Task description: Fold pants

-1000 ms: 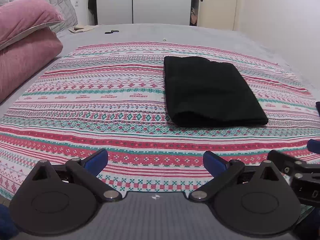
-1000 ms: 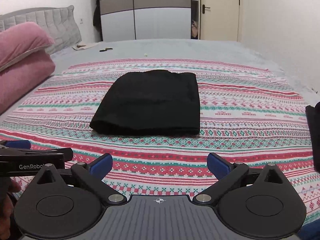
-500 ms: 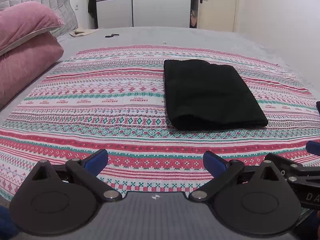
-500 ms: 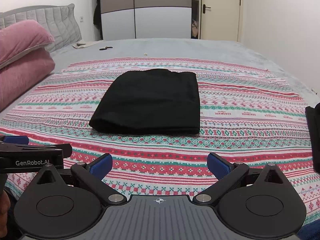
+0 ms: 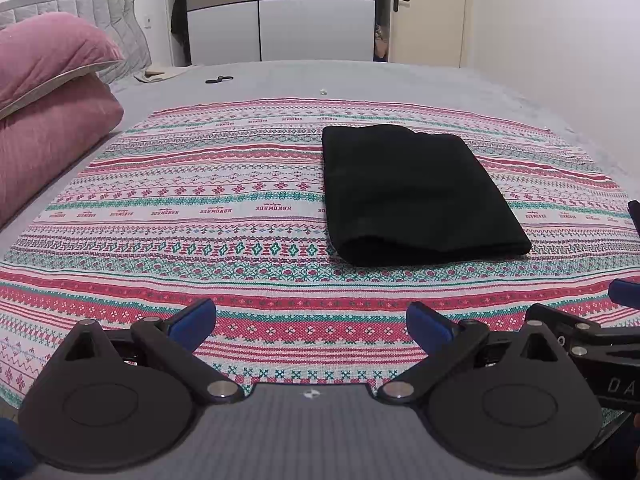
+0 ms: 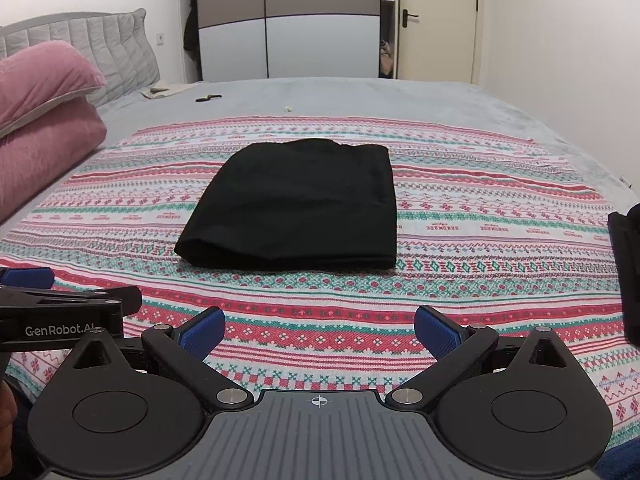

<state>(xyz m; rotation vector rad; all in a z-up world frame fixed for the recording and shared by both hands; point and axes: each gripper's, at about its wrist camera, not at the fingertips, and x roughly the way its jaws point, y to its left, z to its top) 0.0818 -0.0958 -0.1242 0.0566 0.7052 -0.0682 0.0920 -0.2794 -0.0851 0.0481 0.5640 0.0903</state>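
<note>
The black pants (image 5: pixel 416 196) lie folded into a compact rectangle on the patterned red, white and green blanket (image 5: pixel 200 216), ahead and to the right in the left wrist view. In the right wrist view the pants (image 6: pixel 296 208) sit ahead, slightly left of centre. My left gripper (image 5: pixel 312 320) hovers open over the blanket's near edge, well short of the pants, with nothing between its blue pads. My right gripper (image 6: pixel 318 330) is open too, also short of the pants and holding nothing. Each gripper shows at the edge of the other's view.
Two pink pillows (image 5: pixel 48 112) are stacked at the left by the grey headboard (image 6: pixel 100 48). Small items (image 5: pixel 218 79) lie on the grey bedsheet beyond the blanket. A wardrobe (image 6: pixel 288 20) and a door (image 6: pixel 436 20) stand past the bed. A dark object (image 6: pixel 626 272) sits at the right edge.
Both grippers have tilted or drawn back a little, so the pants and blanket sit lower in each view. The pants have not moved and both grippers stay open.
</note>
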